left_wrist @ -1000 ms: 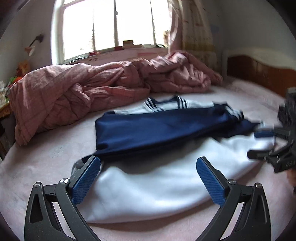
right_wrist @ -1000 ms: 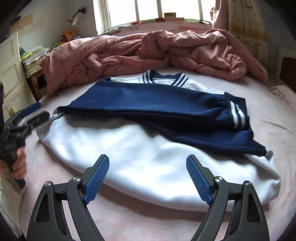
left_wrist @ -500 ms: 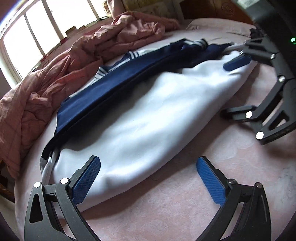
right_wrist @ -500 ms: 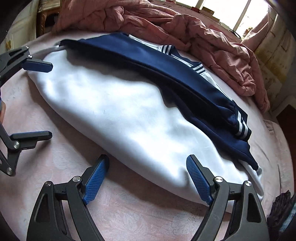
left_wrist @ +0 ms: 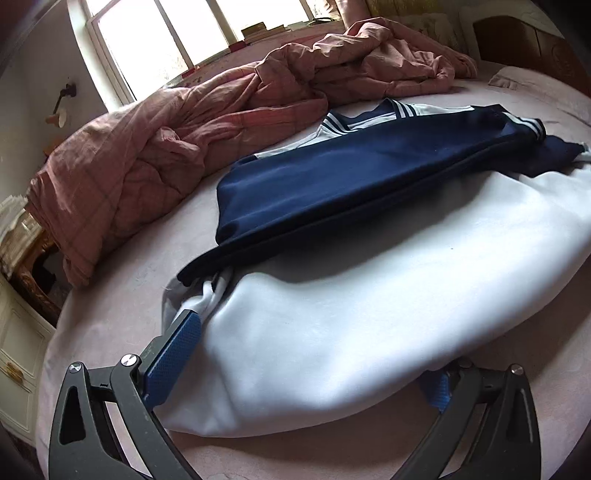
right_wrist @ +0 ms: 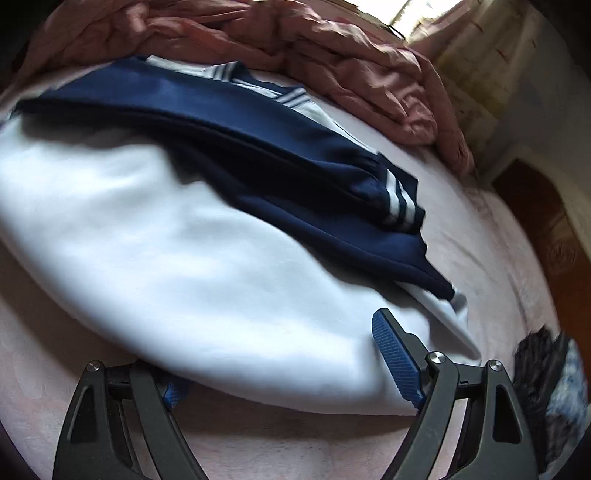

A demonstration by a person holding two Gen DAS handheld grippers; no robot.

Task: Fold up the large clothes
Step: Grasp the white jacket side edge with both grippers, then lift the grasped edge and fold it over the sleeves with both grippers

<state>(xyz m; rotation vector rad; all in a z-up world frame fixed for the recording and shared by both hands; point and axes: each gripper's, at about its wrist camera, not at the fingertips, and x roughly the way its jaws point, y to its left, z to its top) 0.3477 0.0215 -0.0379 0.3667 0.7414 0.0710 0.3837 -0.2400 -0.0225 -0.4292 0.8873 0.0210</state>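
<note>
I can read no text, label, brand or number in my two views. The books [left_wrist: 258, 28] on the window sill are too small and too bright, so no word on them is readable.

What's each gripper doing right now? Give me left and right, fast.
Left gripper: open, straddling the near edge of the white garment, not clamped.
Right gripper: open, straddling the white garment's hem, not clamped.

White-and-navy knit sweater [left_wrist: 369, 314] lies flat on pink bedsheet [left_wrist: 122, 306]; crumpled pink checked quilt [left_wrist: 177, 136] lies behind it.
</note>
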